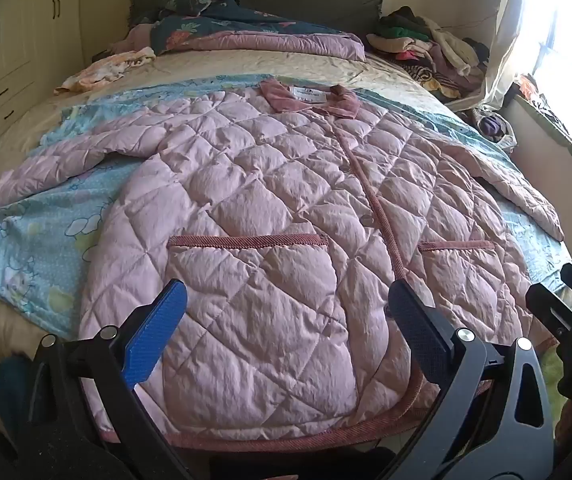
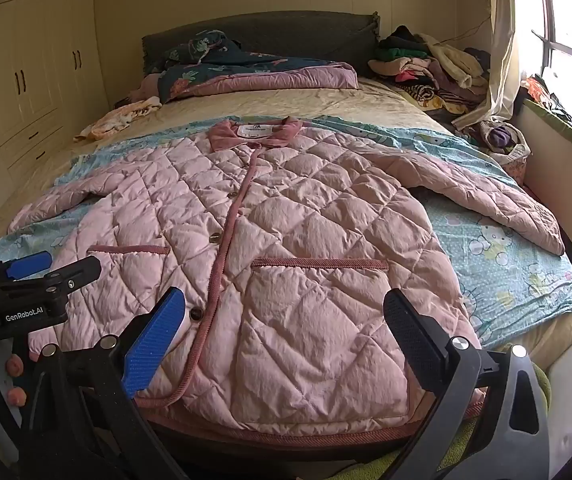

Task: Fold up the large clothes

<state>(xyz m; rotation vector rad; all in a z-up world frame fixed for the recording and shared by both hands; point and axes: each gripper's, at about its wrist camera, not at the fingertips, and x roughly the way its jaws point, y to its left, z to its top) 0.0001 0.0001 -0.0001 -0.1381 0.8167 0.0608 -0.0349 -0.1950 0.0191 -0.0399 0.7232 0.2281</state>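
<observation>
The bed (image 2: pixel 326 104) fills the room from the dark headboard (image 2: pixel 262 28) down to where the person stands at its foot. Across its near half lies a light-blue cartoon sheet (image 2: pixel 506 248), and spread flat on that, front up and buttoned, is the pink quilted jacket (image 2: pixel 286 216). Its long axis runs straight away from both grippers: hem at the foot edge, collar (image 2: pixel 252 134) at the far end, sleeves splayed out to either side.

The left gripper (image 1: pixel 286 332) hangs over the hem on the jacket's left-hand half, above the left pocket (image 1: pixel 246 276); the right gripper (image 2: pixel 284 336) does the same over the right pocket (image 2: pixel 318 292). Both have their jaws spread wide with nothing between them, and neither touches the fabric as far as I can tell. Each sits about equally near its own hem corner, so I'd judge a first fold starts from whichever side is chosen, the left sleeve (image 1: pixel 66 160) or right sleeve (image 2: pixel 486 200) being well out from the fingers.

Further off, a folded quilt (image 2: pixel 262 76) lies by the headboard, a heap of clothes (image 2: pixel 430 64) sits at the far right corner, and a small crumpled garment (image 2: pixel 122 120) on the left. None of these lies on the jacket.
</observation>
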